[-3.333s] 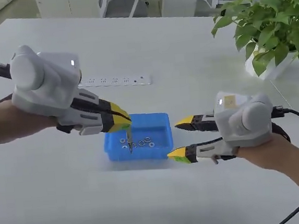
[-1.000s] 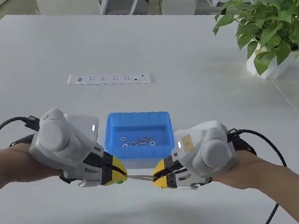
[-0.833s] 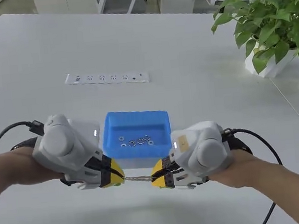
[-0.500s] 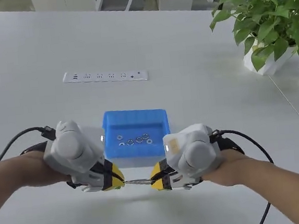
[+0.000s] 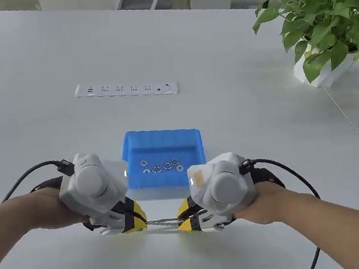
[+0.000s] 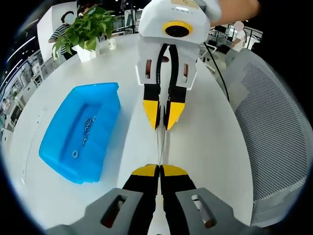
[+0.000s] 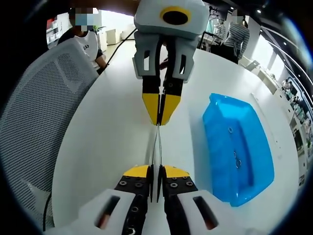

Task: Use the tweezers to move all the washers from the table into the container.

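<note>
A blue container sits mid-table with several washers lying inside. Just in front of it, thin metal tweezers span level between my two grippers. My left gripper is shut on one end and my right gripper is shut on the other, tips facing each other. In the left gripper view the tweezers run from my left gripper to the right gripper, with the container at left. In the right gripper view the tweezers join my right gripper to the left gripper, beside the container.
A white power strip lies beyond the container. A potted green plant stands at the far right. Cables trail from both grippers. A mesh office chair stands at the table's near edge.
Earlier the left gripper held the tweezers over the container and the right stood open. Now both are shut on the tweezers and have drawn slightly nearer the table's front.
</note>
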### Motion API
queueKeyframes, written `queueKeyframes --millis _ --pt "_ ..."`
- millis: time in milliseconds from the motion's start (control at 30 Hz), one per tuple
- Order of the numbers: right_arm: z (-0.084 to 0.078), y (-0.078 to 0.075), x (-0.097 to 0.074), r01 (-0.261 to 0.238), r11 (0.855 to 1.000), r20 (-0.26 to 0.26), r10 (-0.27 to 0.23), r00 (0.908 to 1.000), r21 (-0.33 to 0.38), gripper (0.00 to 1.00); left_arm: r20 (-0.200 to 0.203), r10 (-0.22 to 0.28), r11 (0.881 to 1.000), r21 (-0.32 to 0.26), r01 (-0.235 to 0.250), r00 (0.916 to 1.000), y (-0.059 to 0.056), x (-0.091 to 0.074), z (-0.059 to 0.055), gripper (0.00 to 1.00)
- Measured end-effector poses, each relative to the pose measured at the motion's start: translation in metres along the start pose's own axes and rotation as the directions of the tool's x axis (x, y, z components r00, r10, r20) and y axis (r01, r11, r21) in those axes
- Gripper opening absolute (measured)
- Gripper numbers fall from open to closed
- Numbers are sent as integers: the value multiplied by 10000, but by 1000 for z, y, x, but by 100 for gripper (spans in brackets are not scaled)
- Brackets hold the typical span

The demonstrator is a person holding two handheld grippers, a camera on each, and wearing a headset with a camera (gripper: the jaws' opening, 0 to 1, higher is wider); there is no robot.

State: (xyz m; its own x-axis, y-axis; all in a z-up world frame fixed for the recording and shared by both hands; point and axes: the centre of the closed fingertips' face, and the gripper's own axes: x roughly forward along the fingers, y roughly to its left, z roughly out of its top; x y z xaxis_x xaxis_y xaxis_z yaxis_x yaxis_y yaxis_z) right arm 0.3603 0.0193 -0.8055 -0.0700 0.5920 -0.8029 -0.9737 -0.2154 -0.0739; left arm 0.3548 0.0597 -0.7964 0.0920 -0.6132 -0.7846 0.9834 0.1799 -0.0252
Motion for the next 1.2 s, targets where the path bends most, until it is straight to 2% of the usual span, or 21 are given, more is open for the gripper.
queueKeyframes --millis 433,600,900,1067,1200 --pt "0 0 3 -91 9999 -38 91 10000 55 12 -291 65 10000 22 -64 9996 0 5 -8 5" --pt "0 0 3 -95 9999 -48 96 9999 98 13 -230 183 9998 -60 -185 9996 3 5 -7 5" --pt "0 0 3 -101 9998 -48 101 9999 159 14 -178 117 9996 -241 -122 9998 3 5 -8 6" --pt "-2 0 2 -14 9999 -137 16 9999 127 17 -202 125 9996 -251 -130 9997 3 4 -9 10" --pt "-1 -1 -8 314 9993 -86 -313 9995 223 21 -411 349 9991 -243 -359 9985 2 -2 -15 17"
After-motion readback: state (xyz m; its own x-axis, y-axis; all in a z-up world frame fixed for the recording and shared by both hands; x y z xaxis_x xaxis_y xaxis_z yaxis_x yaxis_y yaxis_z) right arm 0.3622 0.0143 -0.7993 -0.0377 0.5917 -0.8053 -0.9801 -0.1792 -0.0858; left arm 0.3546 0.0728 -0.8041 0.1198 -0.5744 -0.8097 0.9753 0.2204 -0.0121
